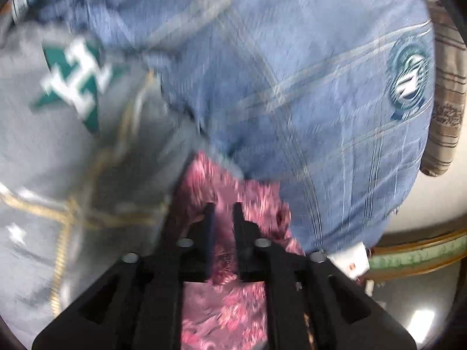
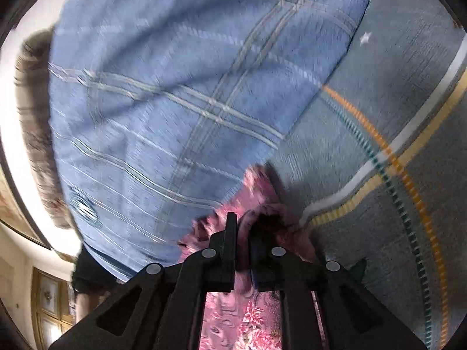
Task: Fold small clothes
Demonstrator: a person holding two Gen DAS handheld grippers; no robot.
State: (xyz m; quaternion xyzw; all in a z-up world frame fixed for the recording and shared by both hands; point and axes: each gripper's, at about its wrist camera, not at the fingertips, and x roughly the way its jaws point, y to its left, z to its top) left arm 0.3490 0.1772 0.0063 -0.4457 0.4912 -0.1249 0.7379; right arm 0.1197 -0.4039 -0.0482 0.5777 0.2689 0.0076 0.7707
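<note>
Pink floral cloth [image 1: 233, 198] lies bunched on blue plaid garment [image 1: 292, 73], over grey blanket [image 1: 58, 175], edge caught between fingers of both grippers. Left gripper [image 1: 224, 207] jaws narrowly parted, cloth between; pinch not confirmed. Right gripper [image 2: 242, 218] likewise, fabric bunched inside. Corners apparently brought together for fold.

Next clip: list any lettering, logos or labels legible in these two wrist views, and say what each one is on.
"H": large white letter on a green patch, on the grey cloth.
Round green-and-white badge on the blue checked garment: lettering too blurred to read.
White tag at that garment's edge: marks too small to read.
Right wrist view: nothing legible.
</note>
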